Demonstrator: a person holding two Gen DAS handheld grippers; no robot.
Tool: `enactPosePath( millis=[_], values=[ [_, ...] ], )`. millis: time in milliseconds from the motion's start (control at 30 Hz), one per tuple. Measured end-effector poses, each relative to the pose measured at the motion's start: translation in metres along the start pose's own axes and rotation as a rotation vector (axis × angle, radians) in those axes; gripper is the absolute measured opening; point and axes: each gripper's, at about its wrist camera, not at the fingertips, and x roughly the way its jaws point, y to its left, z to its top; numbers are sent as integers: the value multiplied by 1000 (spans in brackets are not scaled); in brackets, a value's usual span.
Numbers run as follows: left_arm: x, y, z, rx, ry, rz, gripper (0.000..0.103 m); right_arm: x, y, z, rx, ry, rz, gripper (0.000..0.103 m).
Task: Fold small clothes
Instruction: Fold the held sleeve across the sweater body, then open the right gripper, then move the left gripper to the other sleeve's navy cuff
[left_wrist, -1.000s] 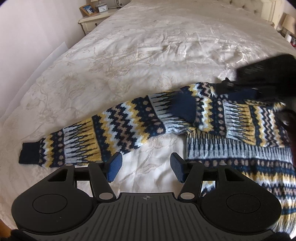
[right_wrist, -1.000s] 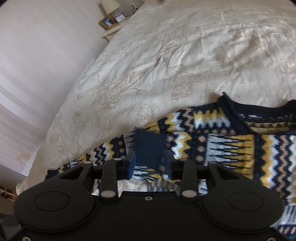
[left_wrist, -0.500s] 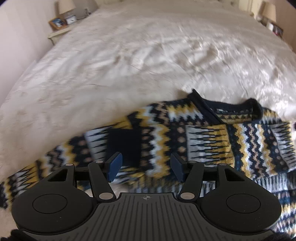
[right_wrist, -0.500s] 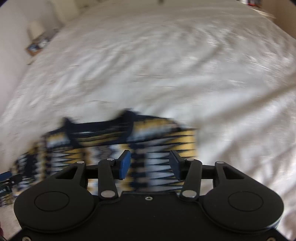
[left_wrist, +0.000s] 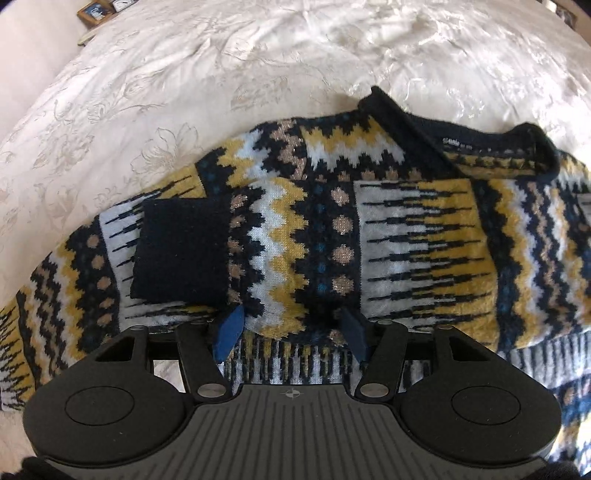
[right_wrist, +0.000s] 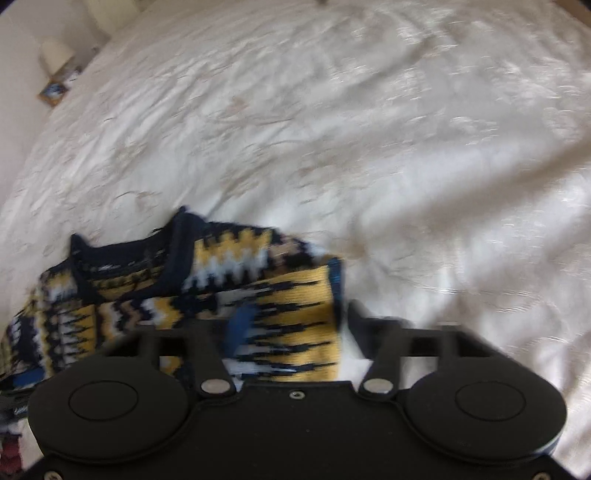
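Left wrist cam: the patterned sweater (left_wrist: 332, 229) lies flat on the white bed (left_wrist: 221, 74), one sleeve w/ its dark cuff (left_wrist: 181, 251) folded across the chest, and the left gripper (left_wrist: 291, 332) hangs just over it, jaws apart, nothing grabbed. Right wrist cam is blurry: the right gripper (right_wrist: 291, 325) sits over the sweater's folded edge, jaws apart w/ knit between them, not pinched.

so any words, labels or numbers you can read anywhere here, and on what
Neck label inside the sweater's collar: pale print, too small and blurred to read.
Compass-like mark on the left tool's body: a symbol, no letters.
Picture frame at the bedside: nothing legible.
Right wrist view: blurred, no text.
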Motion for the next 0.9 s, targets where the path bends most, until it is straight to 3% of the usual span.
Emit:
enactPosePath(
  millis=[100, 167, 267, 300, 333, 367, 467, 567, 733, 867, 900],
  values=[
    [-15, -2, 2, -4, -36, -27, 56, -1, -1, 2, -67, -10, -73, 14],
    [-21, -7, 2, 14, -64, -40, 57, 3, -16, 3, -4, 1, -88, 14],
    [-14, -14, 1, 48, -39, -38, 57, 9, -28, 2, 37, -3, -82, 15],
    [-9, -18, 1, 56, -20, -35, 57, 8, -30, 2, 53, -6, -77, 22],
    [-4, -19, -2, 65, -3, -33, 57, 4, -32, 2, 66, -18, -73, 37],
    [-1, -18, -2, 75, 5, -33, 57, -3, -32, 1, 78, -36, -76, 39],
    [-6, -15, -1, 65, -4, -40, 56, -33, -28, -5, 76, -88, -67, 39],
    [-18, -12, -3, 49, -16, -39, 56, -57, -4, -18, -13, -99, -33, 39],
    [-46, -3, -17, 21, -39, -55, 56, -60, 40, -45, -120, -41, 117, 37],
    [-68, 1, -31, 16, -61, -41, 56, -34, 32, -62, -91, 12, 21, 37],
    [-71, 3, -35, 7, -64, -34, 56, -26, 23, -64, -63, 33, -11, 29]
  ],
)
